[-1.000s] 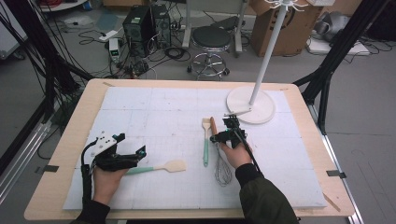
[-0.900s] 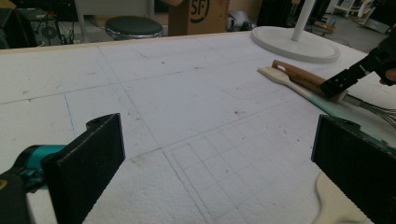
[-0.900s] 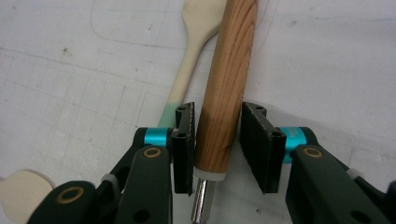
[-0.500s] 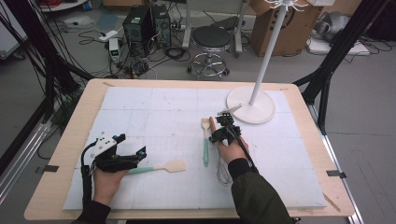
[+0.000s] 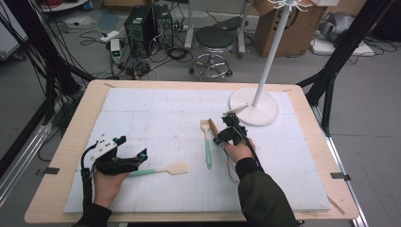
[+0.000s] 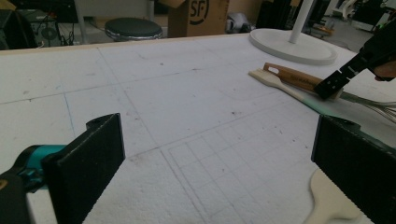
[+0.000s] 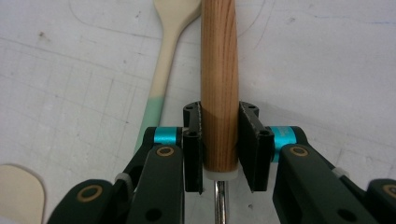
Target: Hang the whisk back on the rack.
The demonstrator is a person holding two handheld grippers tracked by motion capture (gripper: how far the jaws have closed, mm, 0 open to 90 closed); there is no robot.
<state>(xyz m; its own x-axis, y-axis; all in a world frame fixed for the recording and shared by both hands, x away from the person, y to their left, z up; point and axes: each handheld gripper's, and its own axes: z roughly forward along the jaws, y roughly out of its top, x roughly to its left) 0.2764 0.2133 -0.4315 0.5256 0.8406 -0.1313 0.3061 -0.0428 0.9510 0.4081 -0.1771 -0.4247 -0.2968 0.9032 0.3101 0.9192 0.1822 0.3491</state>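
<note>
A whisk lies right of centre on the white mat, its wooden handle (image 5: 213, 126) (image 7: 218, 70) pointing away from me. My right gripper (image 5: 224, 133) (image 7: 219, 114) has just been closing with that handle between its jaws. Both pads now press on the handle's sides near its white end cap. Beside it lies a cream spatula with a teal handle (image 5: 207, 144) (image 7: 161, 70). My left gripper (image 5: 141, 156) rests at the near left with its jaws wide apart. A second cream and teal spatula (image 5: 163, 169) (image 6: 329, 205) lies by it, gripped by nothing.
A white pole stand with a round base (image 5: 255, 108) (image 6: 292, 46) sits at the back right of the mat. The left gripper view takes in the whisk's wires (image 6: 378, 106) and the right gripper (image 6: 337, 83) farther off. The table's wooden rim (image 5: 75, 142) frames the mat.
The right gripper's jaws have narrowed onto the whisk's wooden handle, and the hand edged slightly forward. The left hand and its spatula have stayed where they were.
</note>
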